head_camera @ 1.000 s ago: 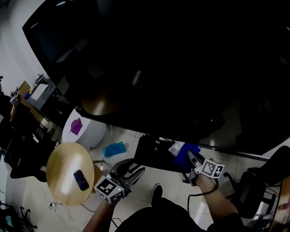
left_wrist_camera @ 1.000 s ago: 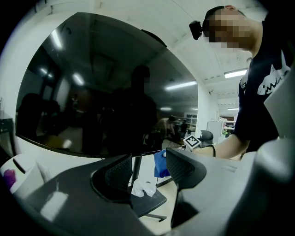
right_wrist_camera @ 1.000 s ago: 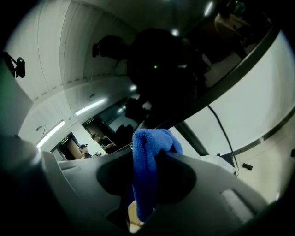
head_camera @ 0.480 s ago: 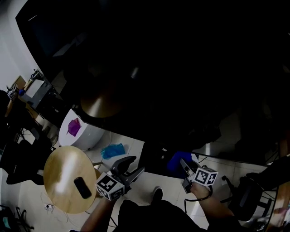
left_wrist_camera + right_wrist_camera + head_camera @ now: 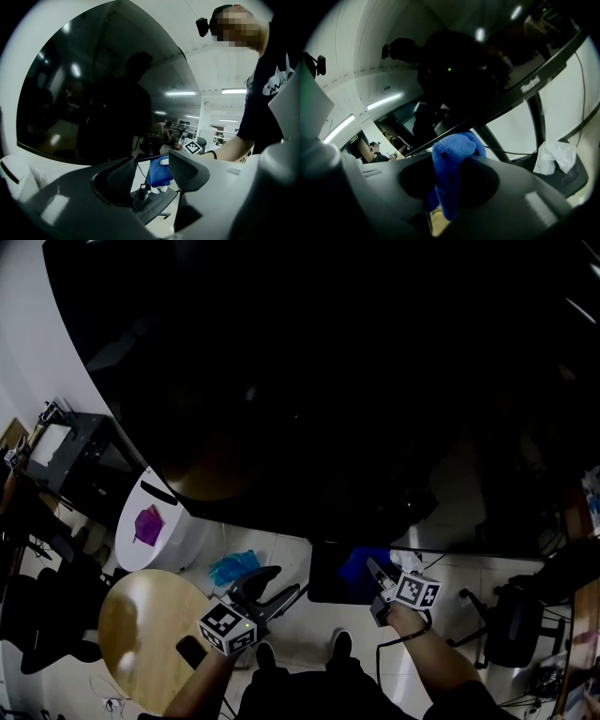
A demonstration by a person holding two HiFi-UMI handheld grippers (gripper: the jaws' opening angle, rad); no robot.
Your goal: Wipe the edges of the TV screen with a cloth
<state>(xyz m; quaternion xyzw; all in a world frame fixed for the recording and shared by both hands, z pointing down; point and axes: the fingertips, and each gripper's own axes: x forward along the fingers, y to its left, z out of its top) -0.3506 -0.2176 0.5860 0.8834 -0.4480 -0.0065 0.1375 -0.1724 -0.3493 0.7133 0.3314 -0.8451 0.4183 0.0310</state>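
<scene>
- TV screen — black and glossy, it fills most of the head view, and its bottom edge runs just above both grippers.
- Round wooden table stands on the floor at lower left, with a dark phone lying on it.
- White drum sits beside the table, with something purple on top.
- Left gripper is held below the screen, well apart from the right one. Its fingers stand apart with nothing between the pads.
- Right gripper points up at the screen's lower bezel, its fingers clamped on the cloth.
- Blue cloth — bunched between the right gripper's pads, with its top fold right at the bottom edge of the screen, near the stand.
</scene>
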